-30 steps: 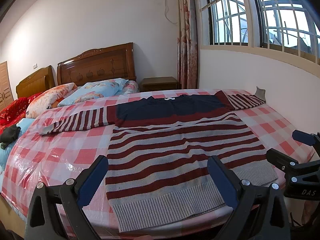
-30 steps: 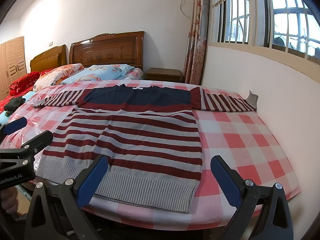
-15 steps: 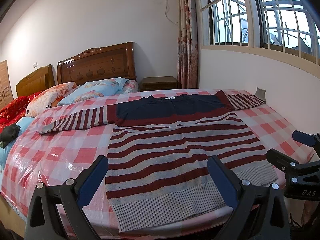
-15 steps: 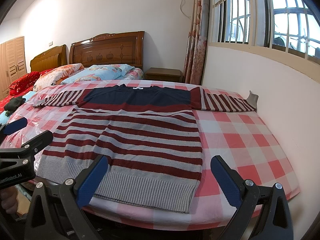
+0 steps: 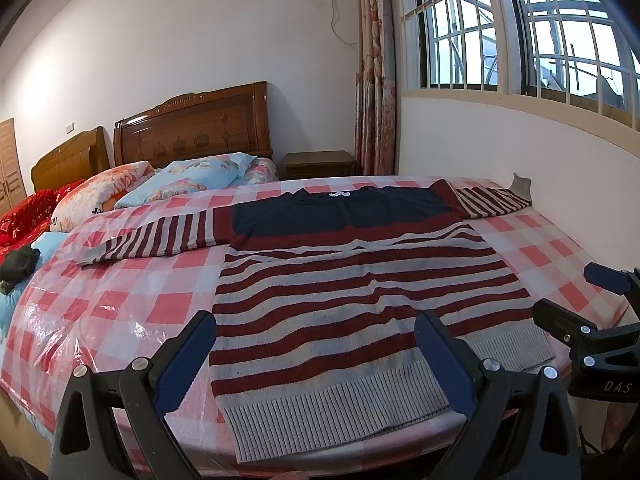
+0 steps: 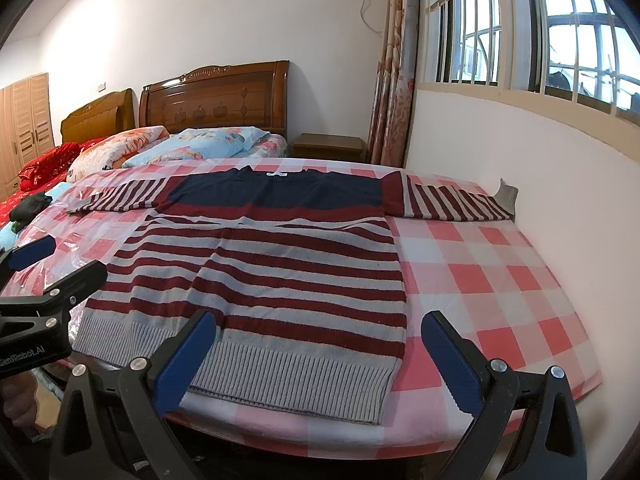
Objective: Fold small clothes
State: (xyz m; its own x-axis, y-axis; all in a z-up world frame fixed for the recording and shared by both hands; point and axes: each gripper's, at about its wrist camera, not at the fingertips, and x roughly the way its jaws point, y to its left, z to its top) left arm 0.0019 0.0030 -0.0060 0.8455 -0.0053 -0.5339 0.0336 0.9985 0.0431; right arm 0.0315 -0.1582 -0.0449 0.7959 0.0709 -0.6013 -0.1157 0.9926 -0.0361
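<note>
A knitted sweater with maroon and grey stripes and a navy chest band lies spread flat on the bed, hem toward me, both sleeves stretched out sideways. My left gripper hovers open in front of the hem's left half, holding nothing. My right gripper hovers open in front of the hem's right half, also holding nothing. The left gripper shows at the left edge of the right wrist view, and the right gripper at the right edge of the left wrist view. The right sleeve cuff curls up against the wall.
The bed carries a red-and-white checked cover under clear plastic. Pillows and a wooden headboard are at the far end. A white wall runs along the bed's right side. Dark clothes lie at the left.
</note>
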